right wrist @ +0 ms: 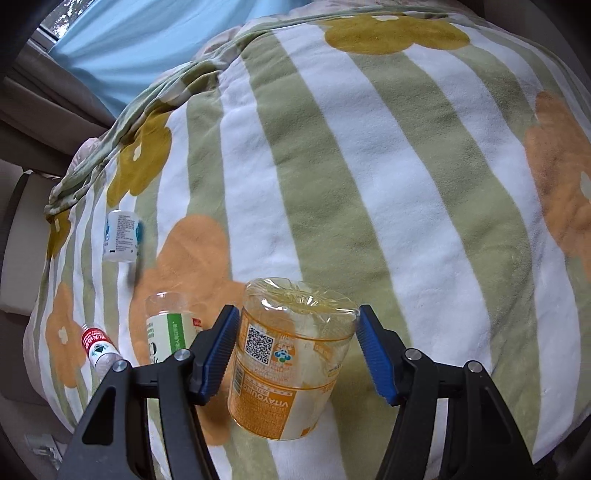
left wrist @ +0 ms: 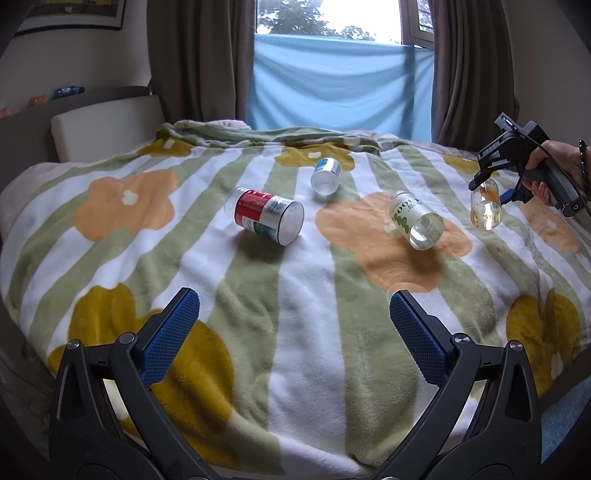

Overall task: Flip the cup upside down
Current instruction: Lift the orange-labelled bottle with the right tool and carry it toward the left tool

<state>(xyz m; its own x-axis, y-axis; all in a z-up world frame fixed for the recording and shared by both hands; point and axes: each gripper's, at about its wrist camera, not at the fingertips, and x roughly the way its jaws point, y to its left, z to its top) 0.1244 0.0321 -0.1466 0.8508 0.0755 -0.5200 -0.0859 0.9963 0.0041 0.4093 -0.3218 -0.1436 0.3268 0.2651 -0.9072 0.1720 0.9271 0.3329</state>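
Right gripper (right wrist: 299, 347) grasps the orange-labelled clear cup (right wrist: 291, 362) across its sides, lifted above the floral blanket (right wrist: 406, 184), probably so it can be rotated freely; left gripper (left wrist: 295, 314) waits released and empty.

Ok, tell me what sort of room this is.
Most likely a bedroom. The cups lie on a soft floral striped blanket spread over what looks like a bed, with a padded headboard at the left and brown curtains framing a window behind.
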